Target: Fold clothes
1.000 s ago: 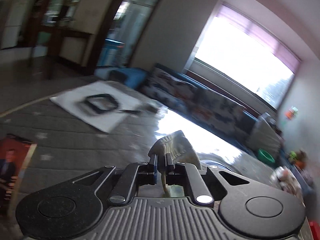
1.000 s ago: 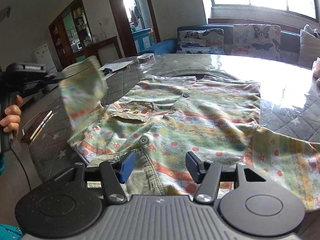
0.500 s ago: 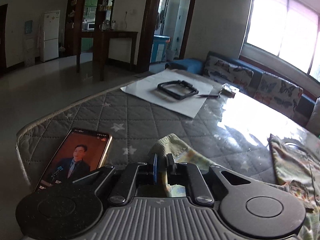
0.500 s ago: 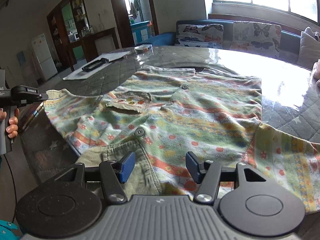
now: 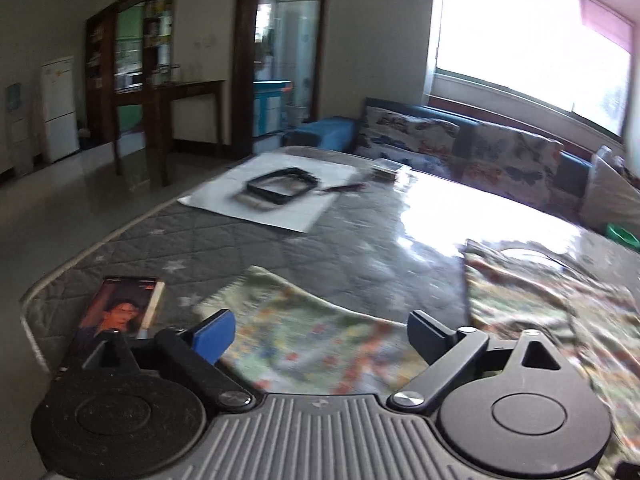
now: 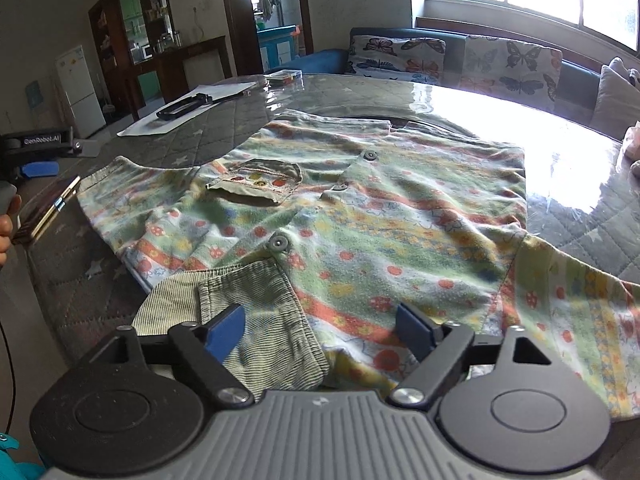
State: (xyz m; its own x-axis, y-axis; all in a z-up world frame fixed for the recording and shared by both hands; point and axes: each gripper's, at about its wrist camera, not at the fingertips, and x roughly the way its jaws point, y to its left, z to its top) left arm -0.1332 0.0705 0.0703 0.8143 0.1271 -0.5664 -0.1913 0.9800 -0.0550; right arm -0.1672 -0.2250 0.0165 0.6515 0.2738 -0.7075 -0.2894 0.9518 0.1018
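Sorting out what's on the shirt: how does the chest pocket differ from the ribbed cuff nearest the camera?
The chest pocket is olive with a row of colored dots; the ribbed cuff is plain, striped corduroy. The pocket sits mid-shirt; the cuff lies at the near edge. Both are greenish trim.

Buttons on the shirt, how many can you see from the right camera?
3. One button sits near the collar, one just below it beside the chest pocket, and one lower down by the striped hem pocket. Folds may hide others.
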